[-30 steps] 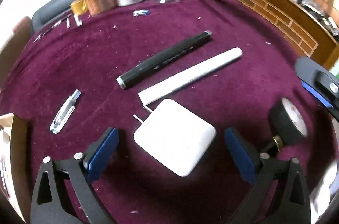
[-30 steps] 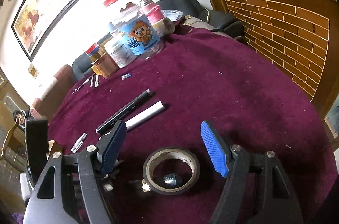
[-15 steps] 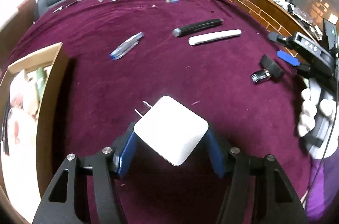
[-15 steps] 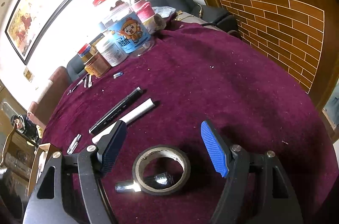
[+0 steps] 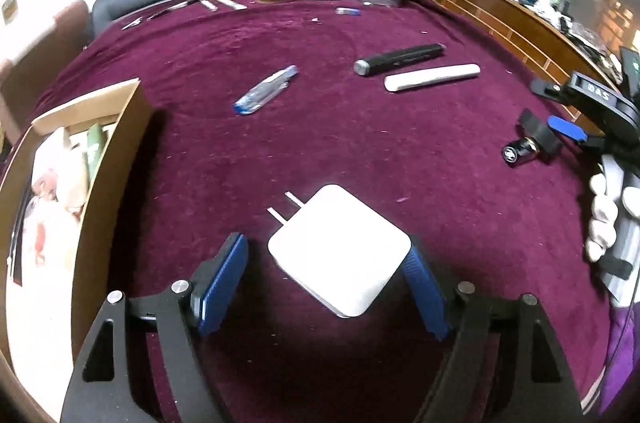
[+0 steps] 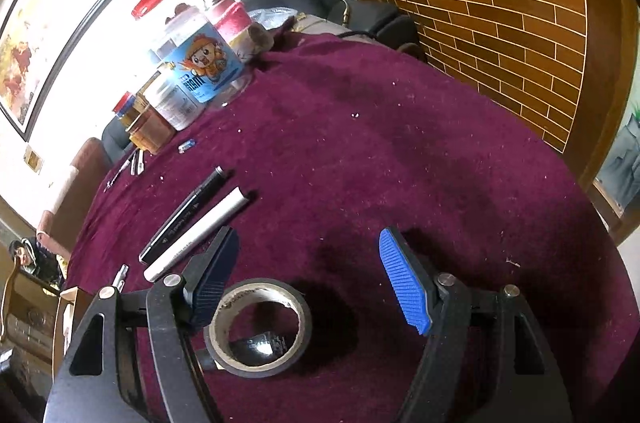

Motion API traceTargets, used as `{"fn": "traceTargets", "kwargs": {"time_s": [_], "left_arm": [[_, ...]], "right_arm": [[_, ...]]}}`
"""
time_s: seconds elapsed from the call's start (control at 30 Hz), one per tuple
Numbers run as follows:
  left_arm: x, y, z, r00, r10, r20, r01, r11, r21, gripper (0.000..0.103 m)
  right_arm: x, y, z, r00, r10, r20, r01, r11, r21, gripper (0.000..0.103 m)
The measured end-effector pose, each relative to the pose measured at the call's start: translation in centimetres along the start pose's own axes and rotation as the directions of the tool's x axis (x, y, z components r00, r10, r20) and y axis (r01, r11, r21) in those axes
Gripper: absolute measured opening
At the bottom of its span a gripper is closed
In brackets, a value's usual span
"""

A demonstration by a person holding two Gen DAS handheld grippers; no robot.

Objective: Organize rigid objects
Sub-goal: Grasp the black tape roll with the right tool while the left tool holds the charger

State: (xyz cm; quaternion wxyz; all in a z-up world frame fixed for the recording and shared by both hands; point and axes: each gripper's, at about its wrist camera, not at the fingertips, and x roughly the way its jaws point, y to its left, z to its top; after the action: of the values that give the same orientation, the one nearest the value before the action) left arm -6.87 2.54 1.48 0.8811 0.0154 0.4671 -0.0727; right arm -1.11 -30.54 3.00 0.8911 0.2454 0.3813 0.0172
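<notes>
Two grippers are at work, and the step in hand belongs to the left gripper (image 5: 324, 249). Its jaws have just been opening, and the white charger (image 5: 340, 259) sits between them with its two prongs pointing away from me. I see a clear gap between the left pad and the charger's edge. The right pad stands at its far corner, touching or nearly so. I read that as a released claw, not a grasp. The charger seems to rest on the maroon cloth (image 5: 360, 151), though I cannot tell whether it lies flat. It is just beside the open cardboard box (image 5: 116, 159), not inside it.

I judge this as a set-down or a regrip on the way to the box. If the box is the goal, my next move is to close squarely on two opposite flat sides, lift, carry left over the box wall, and let go there. The diagonal hold across corners looks prone to slipping.

My right gripper (image 6: 308, 239) hangs wide open and holds nothing. The black tape roll (image 6: 260, 369) lies on the cloth low between its arms, just beside the left pad, with a small metal cylinder (image 6: 260, 343) showing through its hole. Farther off, a black marker (image 5: 400, 59), a white stick (image 5: 432, 77) and a blue pen (image 5: 266, 91) wait their turn.
</notes>
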Motion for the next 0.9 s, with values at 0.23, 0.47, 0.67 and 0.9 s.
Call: {"fn": "traceTargets", "kwargs": {"time_s": [0.23, 0.47, 0.67, 0.9], "left_arm": [[0.3, 0.8, -0.2, 0.997, 0.077, -0.007, -0.077, 0.996, -0.046, 0.074], [0.2, 1.2, -0.2, 0.997, 0.082, -0.007, -0.083, 0.995, -0.061, 0.075], [0.2, 1.3, -0.3, 0.997, 0.082, -0.007, -0.082, 0.995, -0.063, 0.075], [0.2, 1.3, -0.3, 0.997, 0.082, -0.007, -0.082, 0.995, -0.063, 0.075]], "right_arm": [[0.2, -0.2, -0.2, 1.0, -0.011, -0.005, 0.011, 1.0, -0.002, 0.073], [0.3, 0.0, -0.3, 1.0, -0.024, -0.003, 0.024, 1.0, -0.014, 0.074], [0.3, 0.2, -0.4, 1.0, -0.03, -0.001, 0.03, 0.999, -0.017, 0.074], [0.3, 0.2, -0.4, 1.0, -0.03, -0.001, 0.03, 0.999, -0.017, 0.074]]}}
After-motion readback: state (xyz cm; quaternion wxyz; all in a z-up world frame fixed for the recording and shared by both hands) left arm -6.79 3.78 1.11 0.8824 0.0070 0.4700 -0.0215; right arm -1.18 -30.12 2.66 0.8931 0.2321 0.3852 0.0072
